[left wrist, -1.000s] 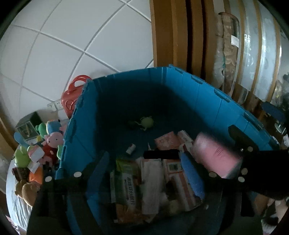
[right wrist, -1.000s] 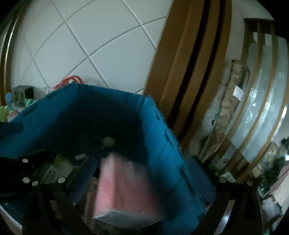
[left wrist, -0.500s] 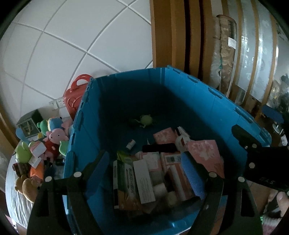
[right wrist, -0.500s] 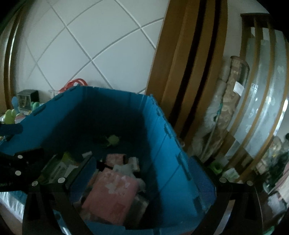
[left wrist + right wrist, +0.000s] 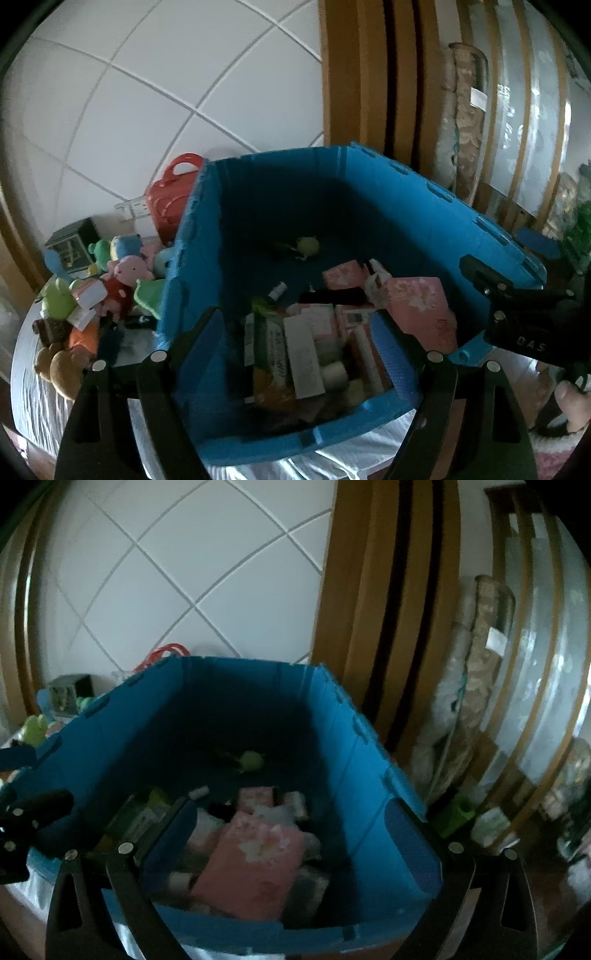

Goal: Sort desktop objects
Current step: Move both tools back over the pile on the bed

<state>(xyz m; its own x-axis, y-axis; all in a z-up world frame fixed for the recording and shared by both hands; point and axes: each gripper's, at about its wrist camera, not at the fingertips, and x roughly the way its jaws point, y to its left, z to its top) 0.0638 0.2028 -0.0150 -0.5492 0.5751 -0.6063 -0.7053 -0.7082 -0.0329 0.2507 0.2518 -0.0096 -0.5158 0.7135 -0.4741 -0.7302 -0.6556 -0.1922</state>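
Note:
A blue storage bin (image 5: 280, 435) stands on a table with a white cloth; it also shows in the right wrist view (image 5: 373, 760). Inside lie a pink tissue pack (image 5: 421, 306) (image 5: 255, 864), several boxes and packets, and a small green toy (image 5: 308, 245) (image 5: 251, 760). My left gripper (image 5: 299, 350) is open and empty above the bin's near side. My right gripper (image 5: 295, 834) is open and empty above the bin, over the pink pack.
Several plush toys (image 5: 118, 277) lie piled left of the bin. A red toy case (image 5: 168, 195) and a small dark clock (image 5: 70, 243) stand by the tiled wall. Wooden frames and a rolled rug (image 5: 480, 657) stand to the right.
The pink tissue pack left my right gripper and dropped into the bin. Both grippers have pulled back and risen a little since then.

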